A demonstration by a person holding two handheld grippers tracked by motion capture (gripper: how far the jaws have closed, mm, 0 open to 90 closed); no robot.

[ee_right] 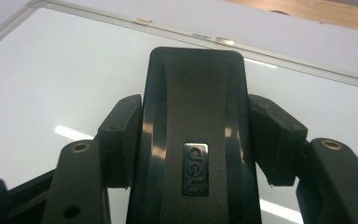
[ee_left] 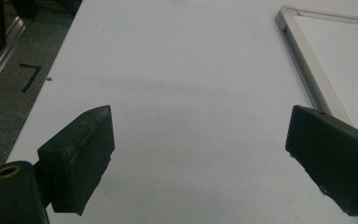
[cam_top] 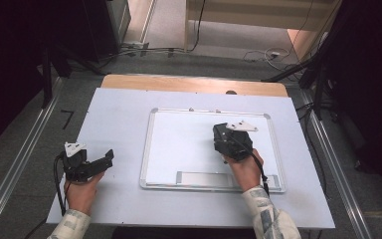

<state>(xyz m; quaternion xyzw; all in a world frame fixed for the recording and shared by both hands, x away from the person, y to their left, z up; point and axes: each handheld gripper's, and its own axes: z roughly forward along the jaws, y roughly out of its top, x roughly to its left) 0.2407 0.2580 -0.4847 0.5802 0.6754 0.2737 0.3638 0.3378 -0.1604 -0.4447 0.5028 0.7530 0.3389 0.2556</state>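
White sheet [cam_top: 119,124] covers a wooden table [cam_top: 194,83], bare wood strip along the far edge; grey floor around, metal rails left and right, cables on the floor beyond, dark stands at the sides; one whiteboard [cam_top: 179,144] with a metal frame lies flat mid-table, one grey tray strip along its near edge, nothing in it that I can tell; board surface wiped clean, glare streaks in the right gripper view; one black eraser [ee_right: 196,135], "deli" badge on top, sits on the whiteboard right of centre; right gripper [cam_top: 231,142] clamps it, jaws pressed to both its sides; left gripper [cam_top: 107,158] rests on the sheet left of the board, jaws spread wide, nothing between; two grippers, two hands, patterned sleeves.
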